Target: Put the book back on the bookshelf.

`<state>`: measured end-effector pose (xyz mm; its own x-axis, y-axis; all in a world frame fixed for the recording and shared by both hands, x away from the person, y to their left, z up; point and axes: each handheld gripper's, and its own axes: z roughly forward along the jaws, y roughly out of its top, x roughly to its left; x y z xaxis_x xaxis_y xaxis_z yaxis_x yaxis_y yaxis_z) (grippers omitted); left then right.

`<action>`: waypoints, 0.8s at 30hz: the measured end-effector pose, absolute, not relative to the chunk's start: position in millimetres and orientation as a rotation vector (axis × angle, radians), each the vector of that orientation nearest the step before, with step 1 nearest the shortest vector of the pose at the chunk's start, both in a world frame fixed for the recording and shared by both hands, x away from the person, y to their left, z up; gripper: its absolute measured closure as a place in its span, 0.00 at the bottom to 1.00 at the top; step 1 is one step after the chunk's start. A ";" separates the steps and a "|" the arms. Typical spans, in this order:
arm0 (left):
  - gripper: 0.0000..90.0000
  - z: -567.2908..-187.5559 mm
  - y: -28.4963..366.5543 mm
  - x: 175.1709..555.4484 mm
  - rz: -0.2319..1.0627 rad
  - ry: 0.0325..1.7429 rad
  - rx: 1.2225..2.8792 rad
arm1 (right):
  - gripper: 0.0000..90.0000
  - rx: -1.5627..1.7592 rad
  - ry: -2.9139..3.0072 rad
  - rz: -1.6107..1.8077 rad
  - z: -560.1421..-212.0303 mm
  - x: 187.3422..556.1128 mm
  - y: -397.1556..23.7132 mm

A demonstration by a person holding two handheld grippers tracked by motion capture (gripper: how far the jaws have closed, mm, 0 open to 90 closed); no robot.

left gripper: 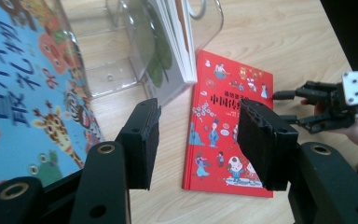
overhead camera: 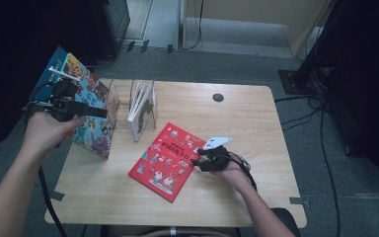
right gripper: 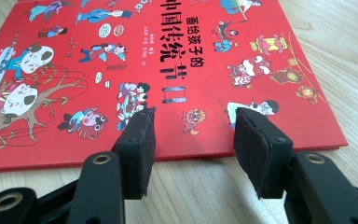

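Note:
A red picture book lies flat on the wooden table. My right gripper is open at the book's right edge, with its pads just over that edge and gripping nothing. A blue picture book stands upright at the table's left, against a clear acrylic book stand. That stand holds a white and green book. My left gripper hovers open in front of the blue book, with nothing between its jaws.
A round cable hole sits near the table's far edge. Cables and a black stand base lie on the floor to the right. Dark furniture stands at the back left. Bare wood spans the table's right half and front.

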<state>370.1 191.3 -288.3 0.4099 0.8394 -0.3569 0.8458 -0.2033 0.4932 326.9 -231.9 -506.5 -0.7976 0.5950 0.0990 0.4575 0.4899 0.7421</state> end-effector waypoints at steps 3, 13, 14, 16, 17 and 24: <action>0.52 -294.1 186.7 364.5 0.017 1.412 2.066 | 0.54 0.918 2.560 1.197 -506.4 327.0 -232.0; 0.51 -333.3 178.5 349.6 -0.001 1.378 2.075 | 0.55 0.921 2.559 1.207 -506.8 328.0 -232.9; 0.51 -337.3 177.6 349.3 -0.018 1.370 2.073 | 0.55 0.920 2.558 1.207 -506.8 328.0 -232.8; 0.51 -344.5 175.2 348.3 -0.024 1.363 2.076 | 0.55 0.920 2.559 1.206 -506.7 327.7 -232.5; 0.51 -348.0 173.4 347.7 -0.026 1.362 2.076 | 0.55 0.921 2.559 1.207 -506.7 327.6 -232.4; 0.51 -369.3 163.5 345.1 -0.027 1.326 2.102 | 0.55 0.928 2.556 1.210 -506.8 328.4 -233.4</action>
<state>345.1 163.5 -369.3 0.4894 0.8021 -0.3422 0.8155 -0.2819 0.5055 328.4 -233.4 -506.8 -0.7933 0.5986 0.1107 0.4650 0.4785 0.7449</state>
